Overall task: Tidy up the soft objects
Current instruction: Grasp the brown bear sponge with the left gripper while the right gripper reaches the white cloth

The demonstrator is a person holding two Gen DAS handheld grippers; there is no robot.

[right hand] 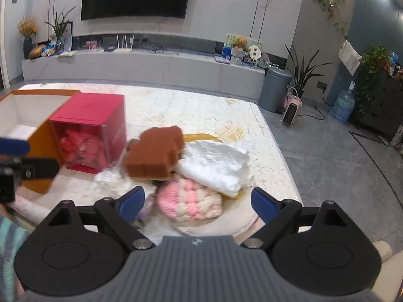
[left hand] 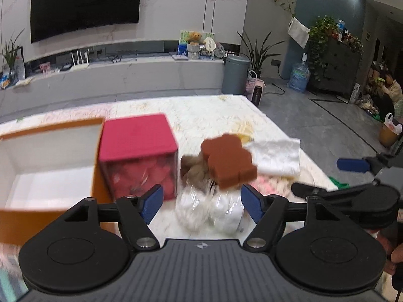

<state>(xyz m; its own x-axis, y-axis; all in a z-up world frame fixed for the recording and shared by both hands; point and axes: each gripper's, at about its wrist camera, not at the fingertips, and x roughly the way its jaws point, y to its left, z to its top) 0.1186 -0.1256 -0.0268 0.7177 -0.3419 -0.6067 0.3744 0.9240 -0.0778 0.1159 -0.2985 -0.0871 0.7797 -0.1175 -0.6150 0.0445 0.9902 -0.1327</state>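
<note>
A pile of soft things lies on the marble table: a brown bear-shaped sponge [left hand: 228, 162] [right hand: 155, 152] on top, a white cloth [left hand: 275, 157] [right hand: 214, 167], a pink and cream knitted piece [right hand: 190, 201], a brown furry item [left hand: 192, 168] and a white soft item in clear wrap [left hand: 210, 211] [right hand: 110, 180]. My left gripper [left hand: 200, 202] is open just above the wrapped item. My right gripper [right hand: 197, 201] is open, with the knitted piece between its fingers. An open orange box [left hand: 47, 166] [right hand: 30, 115] with a white inside stands at the left.
A red box with a clear front [left hand: 139, 156] [right hand: 92, 136] stands between the orange box and the pile. The right gripper shows in the left wrist view [left hand: 352, 166]. The table's right edge drops to a grey floor with a bin [right hand: 274, 89] and a heater [right hand: 291, 112].
</note>
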